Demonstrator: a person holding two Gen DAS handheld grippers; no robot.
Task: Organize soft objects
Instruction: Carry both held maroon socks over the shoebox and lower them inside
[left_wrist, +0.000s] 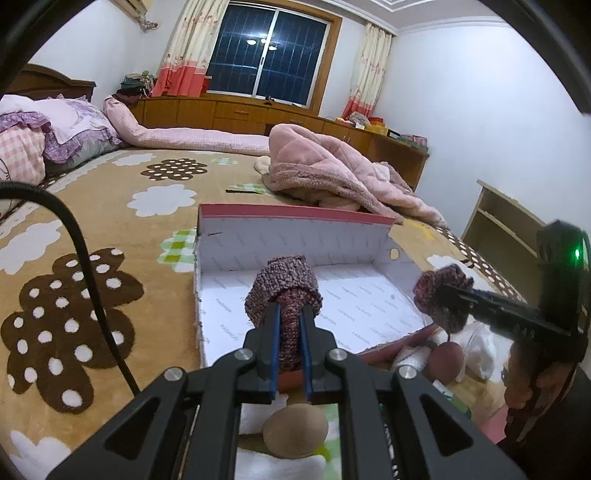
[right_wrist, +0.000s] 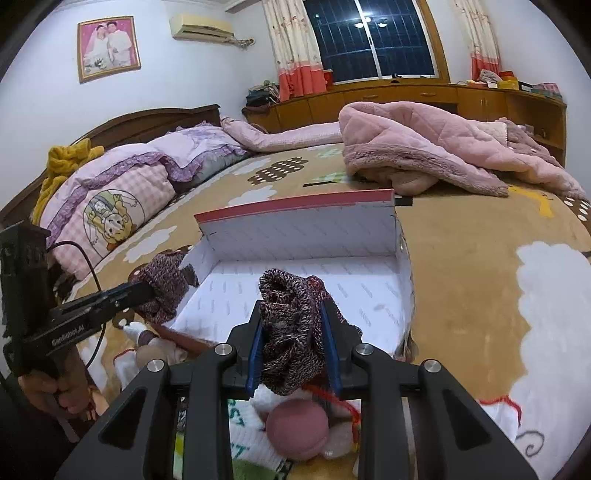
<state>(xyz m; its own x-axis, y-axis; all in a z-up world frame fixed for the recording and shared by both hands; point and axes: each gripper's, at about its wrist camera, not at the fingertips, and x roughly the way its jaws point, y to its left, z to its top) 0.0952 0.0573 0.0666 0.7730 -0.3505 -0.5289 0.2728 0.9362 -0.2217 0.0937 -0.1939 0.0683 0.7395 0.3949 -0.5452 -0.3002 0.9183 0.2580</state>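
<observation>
Where the left wrist view looks along its own fingers, the left gripper (left_wrist: 290, 325) is clenched on one end of a maroon knitted piece (left_wrist: 283, 291), its blue pads pressed tight against the bunched yarn; the fabric stands up just above the near edge of a white-lined cardboard box (left_wrist: 258, 240) with a red rim, open on the flower-patterned bedspread (left_wrist: 110, 221); right gripper (left_wrist: 448, 295) enters from the right edge, clamped on another maroon knitted bundle beside the box's right wall; a brownish ball (left_wrist: 295, 432) and white soft items lie below the jaws; pink quilted blanket (left_wrist: 332, 166) heaped beyond the box; black cable (left_wrist: 85, 266) crossing at left. Where the right wrist view takes over, the right gripper (right_wrist: 293, 332) grasps a loose wad of the same knit (right_wrist: 291, 325) between blue pads set somewhat apart, held over the box's near edge; box interior (right_wrist: 332, 280) otherwise bare; left gripper (right_wrist: 146, 291) at far left, closed on its knit just outside the box's left wall; pink ball (right_wrist: 297, 428) and red yarn strand (right_wrist: 332, 397) below the jaws; pillows (right_wrist: 118, 199) at the headboard, pink blanket behind
</observation>
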